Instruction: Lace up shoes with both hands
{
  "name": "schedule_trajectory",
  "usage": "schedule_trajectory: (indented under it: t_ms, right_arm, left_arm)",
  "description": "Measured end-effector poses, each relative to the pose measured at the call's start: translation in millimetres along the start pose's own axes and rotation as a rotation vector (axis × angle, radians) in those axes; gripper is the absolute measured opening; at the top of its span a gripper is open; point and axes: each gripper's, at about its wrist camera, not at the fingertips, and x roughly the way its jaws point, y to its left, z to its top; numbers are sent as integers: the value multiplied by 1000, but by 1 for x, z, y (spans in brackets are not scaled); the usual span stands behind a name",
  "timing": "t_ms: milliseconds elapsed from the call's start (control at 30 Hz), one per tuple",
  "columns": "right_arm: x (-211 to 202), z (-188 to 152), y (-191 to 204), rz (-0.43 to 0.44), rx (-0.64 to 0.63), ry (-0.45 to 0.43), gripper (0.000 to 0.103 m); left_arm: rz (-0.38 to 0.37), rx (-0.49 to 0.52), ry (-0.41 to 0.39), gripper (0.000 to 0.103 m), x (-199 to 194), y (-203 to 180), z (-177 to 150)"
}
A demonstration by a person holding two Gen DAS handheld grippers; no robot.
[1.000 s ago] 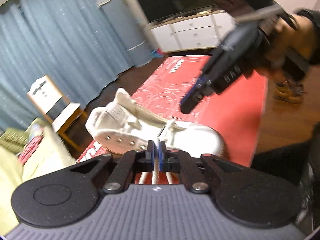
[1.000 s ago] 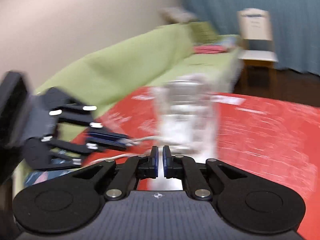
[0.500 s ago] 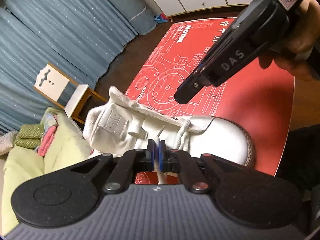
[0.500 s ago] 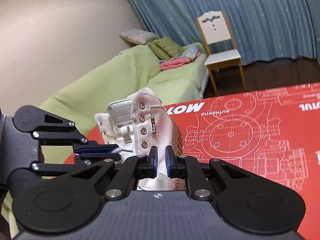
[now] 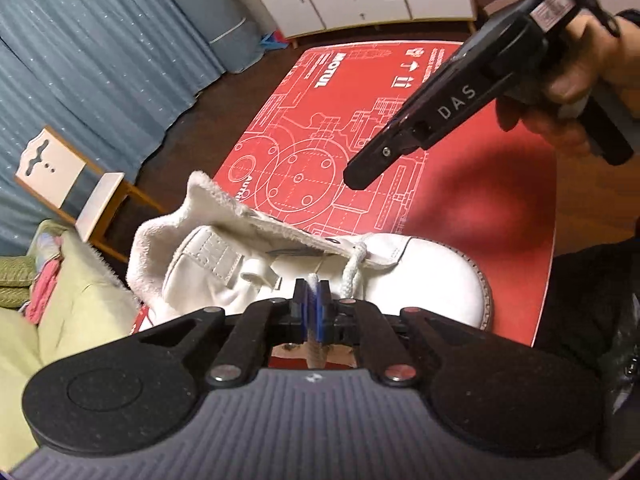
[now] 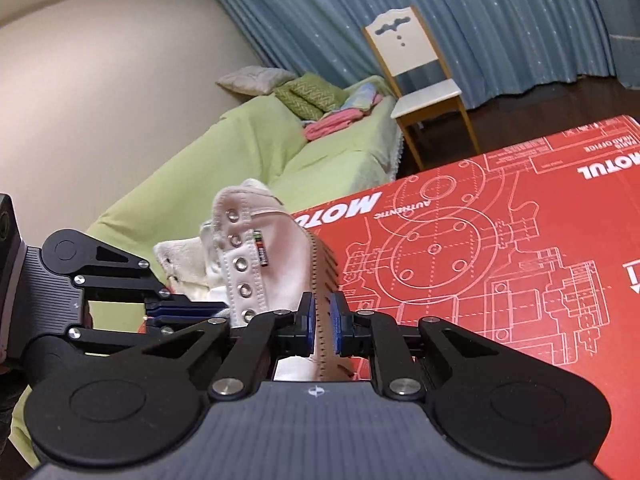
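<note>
White shoe [image 5: 400,264] is lain on its side on red box [image 5: 480,200], toe toward the person. Lace [image 5: 314,280] end is pinched between closing jaws of left gripper [image 5: 311,304], just above the tongue. Right gripper [image 6: 320,320] is held with fingers spread, nothing gripped, sole edge seen between them. Risk: lace could be slipped from the pinch or frayed at an eyelet [image 6: 240,265] if pulled askew; shoe is unsteadied, so it could be dragged.

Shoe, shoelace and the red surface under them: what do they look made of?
Shoe: smooth white leather or imitation, faint sheen, stitched panels, metal eyelets, fleecy lining. Shoelace: woven white cord, braid visible. Red surface: probably printed cardboard, matte, with box-style arrows and line drawings.
</note>
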Motion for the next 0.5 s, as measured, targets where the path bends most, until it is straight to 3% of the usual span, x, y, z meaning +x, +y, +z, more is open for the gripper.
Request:
schedule_trajectory:
  t_ms: [200, 500]
  right_arm:
    - [2, 0, -7, 1, 15, 4, 14]
    - [6, 0, -14, 40, 37, 23, 15]
  left_arm:
    - [-34, -10, -35, 2, -3, 2, -5]
    - [-69, -112, -101, 2, -1, 4, -6]
